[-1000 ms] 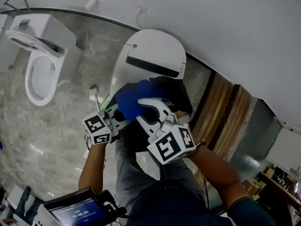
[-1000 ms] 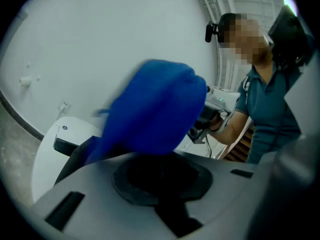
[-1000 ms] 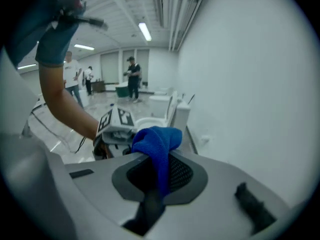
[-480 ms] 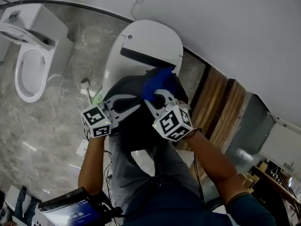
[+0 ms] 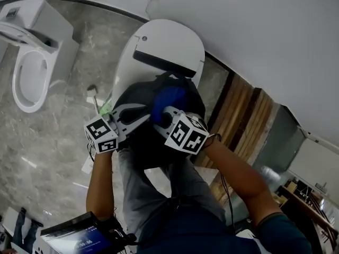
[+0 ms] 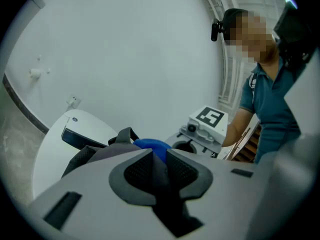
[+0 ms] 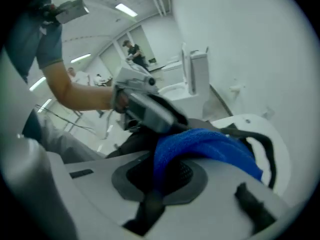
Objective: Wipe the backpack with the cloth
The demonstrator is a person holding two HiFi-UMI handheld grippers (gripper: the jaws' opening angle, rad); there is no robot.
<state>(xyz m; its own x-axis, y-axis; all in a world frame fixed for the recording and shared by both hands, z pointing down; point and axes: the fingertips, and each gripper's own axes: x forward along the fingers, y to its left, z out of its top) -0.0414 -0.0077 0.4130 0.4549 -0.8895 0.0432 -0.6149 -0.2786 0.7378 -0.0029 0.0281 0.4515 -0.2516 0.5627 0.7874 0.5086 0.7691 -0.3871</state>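
The right gripper [image 5: 160, 116] clamps the blue cloth [image 5: 168, 97] and presses it onto the top of the black backpack [image 5: 135, 92]. The backpack sits between the person and a white toilet [image 5: 169, 41] with its lid down. Compared with one second ago, this gripper tilts more steeply downward, and the cloth lies farther across the backpack. The left gripper [image 5: 144, 113] pinches backpack fabric; its jaws have just eased slightly wider.

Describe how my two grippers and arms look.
Both the left gripper and right gripper are light grey plastic, each carrying a white cube with black square markers. Their fingers have dark textured pads. The person wears a teal short-sleeved shirt.
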